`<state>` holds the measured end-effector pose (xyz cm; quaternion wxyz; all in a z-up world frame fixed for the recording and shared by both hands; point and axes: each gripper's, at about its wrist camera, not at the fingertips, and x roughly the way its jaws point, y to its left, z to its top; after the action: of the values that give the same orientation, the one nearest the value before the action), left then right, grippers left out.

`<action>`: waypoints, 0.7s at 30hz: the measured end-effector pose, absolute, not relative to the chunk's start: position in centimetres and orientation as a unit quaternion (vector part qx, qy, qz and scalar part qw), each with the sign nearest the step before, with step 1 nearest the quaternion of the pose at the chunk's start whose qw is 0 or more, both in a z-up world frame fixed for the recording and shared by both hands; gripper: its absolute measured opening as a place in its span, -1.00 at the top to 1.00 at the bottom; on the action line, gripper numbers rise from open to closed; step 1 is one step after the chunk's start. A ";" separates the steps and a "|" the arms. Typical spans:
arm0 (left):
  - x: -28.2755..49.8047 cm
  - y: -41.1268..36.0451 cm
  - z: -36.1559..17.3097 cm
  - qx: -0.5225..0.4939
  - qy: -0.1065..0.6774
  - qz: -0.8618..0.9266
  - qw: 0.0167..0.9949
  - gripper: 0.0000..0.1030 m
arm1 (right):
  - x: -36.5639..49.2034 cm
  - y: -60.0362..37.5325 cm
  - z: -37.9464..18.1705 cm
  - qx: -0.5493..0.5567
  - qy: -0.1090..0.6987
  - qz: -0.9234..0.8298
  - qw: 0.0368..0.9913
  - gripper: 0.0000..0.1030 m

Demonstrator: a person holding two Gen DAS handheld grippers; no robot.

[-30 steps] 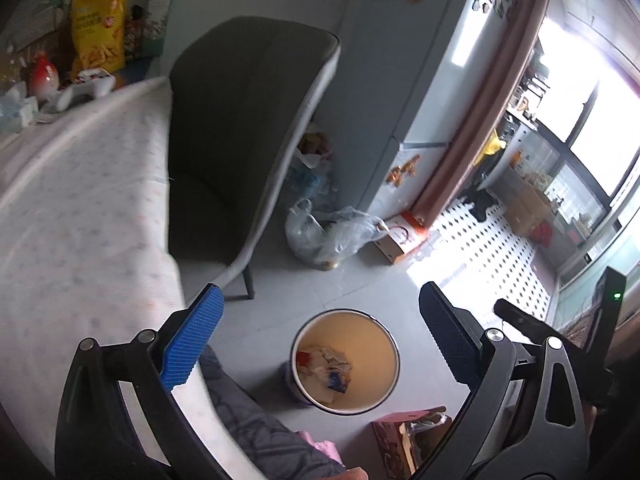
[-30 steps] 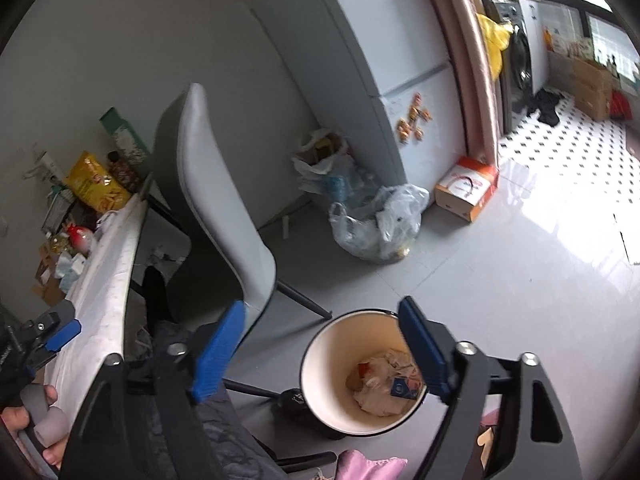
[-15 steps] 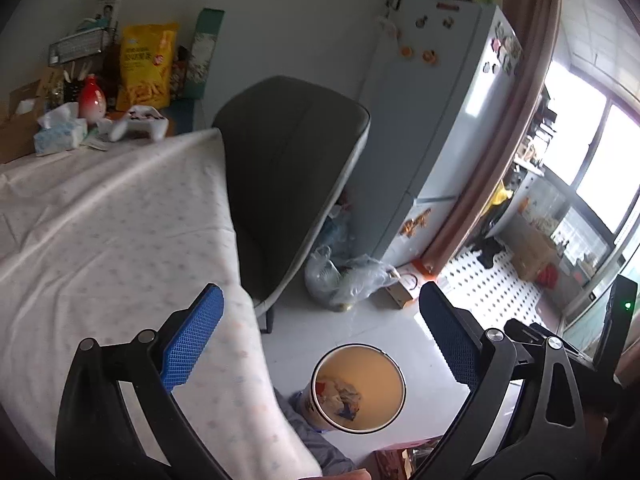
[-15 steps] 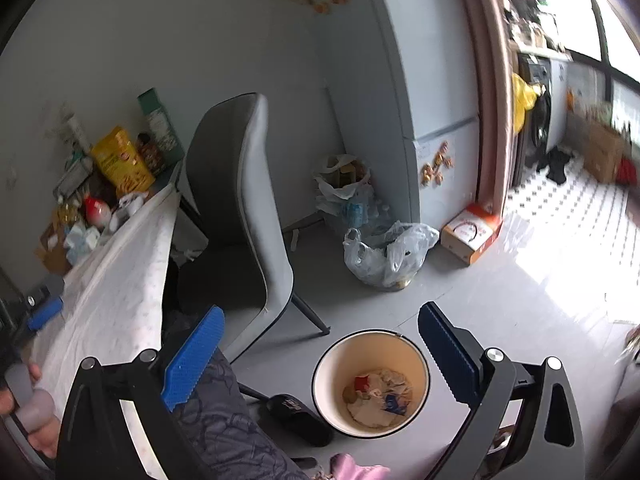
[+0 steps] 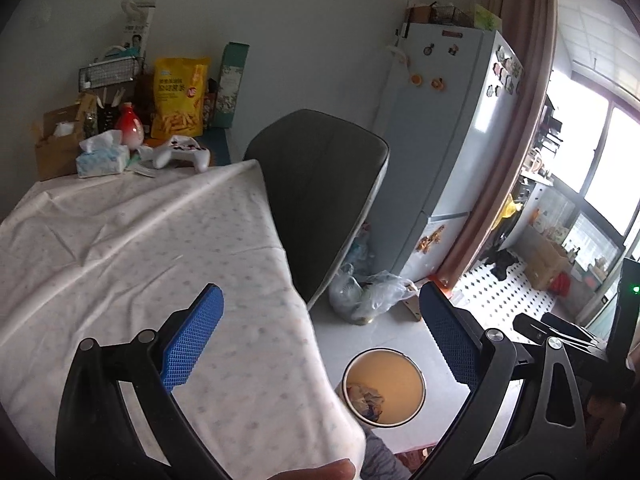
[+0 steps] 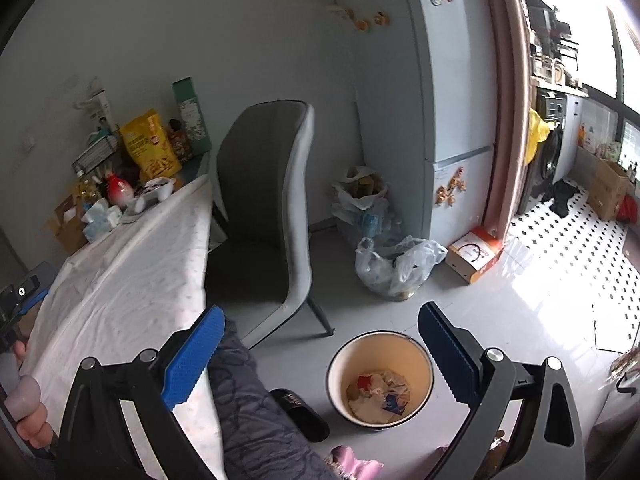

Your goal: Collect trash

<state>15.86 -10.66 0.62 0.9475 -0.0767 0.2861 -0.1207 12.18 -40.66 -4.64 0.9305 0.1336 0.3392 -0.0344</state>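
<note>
Both tongs, left tongs point(image 5: 320, 336) and right tongs point(image 6: 320, 354), are wide apart and hold nothing. At 6 o'clock on the grey floor sits the round cream trash bin point(image 6: 380, 380), with crumpled paper trash point(image 6: 378, 396) inside.

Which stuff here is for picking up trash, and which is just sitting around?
For the job:
round cream trash bin on the floor
crumpled paper scraps inside it

Just sitting around:
grey padded chair
white game controller
yellow snack bag
pale blue fridge
</note>
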 end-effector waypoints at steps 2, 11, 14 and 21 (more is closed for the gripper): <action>15.0 -10.2 1.0 -0.074 0.281 -0.117 0.950 -0.89 | 11.6 -39.8 -4.1 0.121 0.334 -0.033 0.934 -0.85; 10.7 -7.6 1.9 -0.068 0.268 -0.093 0.956 -0.89 | 8.9 -36.9 -2.6 0.098 0.332 -0.053 0.937 -0.85; 9.5 -6.7 2.1 -0.067 0.268 -0.083 0.958 -0.89 | 8.5 -36.0 -2.1 0.105 0.327 -0.040 0.938 -0.85; 7.5 -4.9 2.7 -0.065 0.263 -0.064 0.960 -0.89 | 7.2 -33.7 -1.1 0.108 0.314 -0.015 0.943 -0.85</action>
<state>7.51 -4.91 2.75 0.9605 -0.0654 0.2630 -0.0637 7.19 -33.68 -1.13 0.9432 0.1084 0.3138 -0.0146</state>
